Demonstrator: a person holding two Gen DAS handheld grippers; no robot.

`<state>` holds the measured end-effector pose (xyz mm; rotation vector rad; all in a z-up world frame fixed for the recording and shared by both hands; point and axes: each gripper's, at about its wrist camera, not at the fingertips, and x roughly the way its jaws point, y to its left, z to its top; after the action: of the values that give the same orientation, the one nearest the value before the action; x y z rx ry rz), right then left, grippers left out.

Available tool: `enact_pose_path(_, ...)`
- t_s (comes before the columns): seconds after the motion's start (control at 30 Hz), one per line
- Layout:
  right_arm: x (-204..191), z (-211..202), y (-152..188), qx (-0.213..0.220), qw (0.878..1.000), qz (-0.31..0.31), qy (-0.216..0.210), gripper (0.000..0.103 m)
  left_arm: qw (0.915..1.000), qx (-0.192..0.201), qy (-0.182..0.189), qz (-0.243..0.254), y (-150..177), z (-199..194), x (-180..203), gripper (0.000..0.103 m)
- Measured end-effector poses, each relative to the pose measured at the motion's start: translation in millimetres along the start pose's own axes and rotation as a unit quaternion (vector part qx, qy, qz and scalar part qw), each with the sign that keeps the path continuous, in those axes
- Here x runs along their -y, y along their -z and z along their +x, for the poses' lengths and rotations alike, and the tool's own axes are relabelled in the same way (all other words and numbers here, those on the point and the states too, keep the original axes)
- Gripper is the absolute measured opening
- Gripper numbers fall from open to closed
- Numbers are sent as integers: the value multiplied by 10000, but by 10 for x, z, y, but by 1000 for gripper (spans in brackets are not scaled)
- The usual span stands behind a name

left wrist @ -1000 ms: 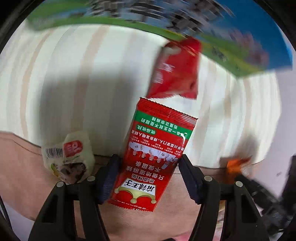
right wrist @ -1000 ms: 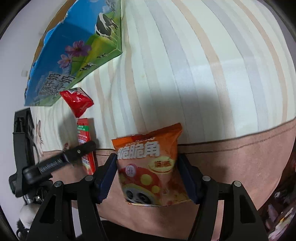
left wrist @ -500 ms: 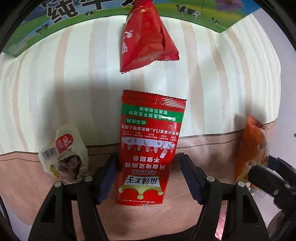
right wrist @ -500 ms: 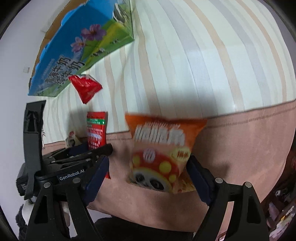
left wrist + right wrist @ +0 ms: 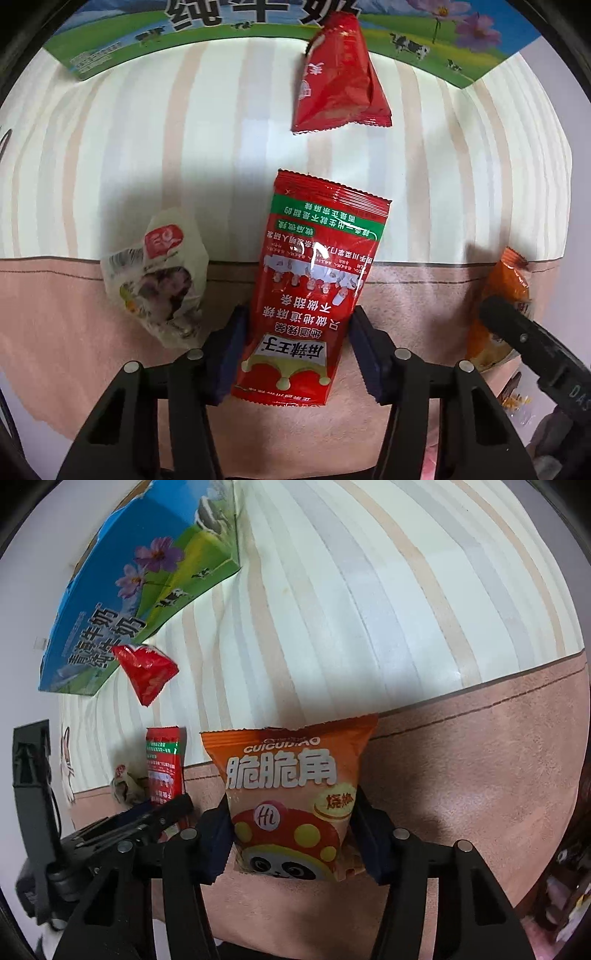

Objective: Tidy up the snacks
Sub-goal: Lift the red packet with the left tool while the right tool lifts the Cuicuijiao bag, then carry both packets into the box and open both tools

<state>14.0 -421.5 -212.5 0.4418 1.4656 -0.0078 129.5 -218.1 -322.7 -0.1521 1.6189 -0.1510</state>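
Both grippers hold stock: left gripper point(image 5: 295, 354) clamps the red sachet point(image 5: 314, 291), right gripper point(image 5: 291, 845) the orange panda bag point(image 5: 291, 797), re-squared after tilting; milk carton point(image 5: 140, 587) now nearer, deposit judged imminent

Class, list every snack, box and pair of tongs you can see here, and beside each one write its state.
Left tongs: shut on the long red packet.
Right tongs: shut on the orange panda bag.
Small red pouch: sealed, lying loose by the milk carton.
Pale wrapped snack: crumpled, lying loose.
Milk carton: resting on the striped cloth.
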Motion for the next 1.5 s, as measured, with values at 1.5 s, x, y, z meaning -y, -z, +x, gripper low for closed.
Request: enact_pose_path(1.5,-1739,-888,-2558,772,9911,-1021,-363,54,9929,1047,208,-533,-2660,-1913,-1255,51)
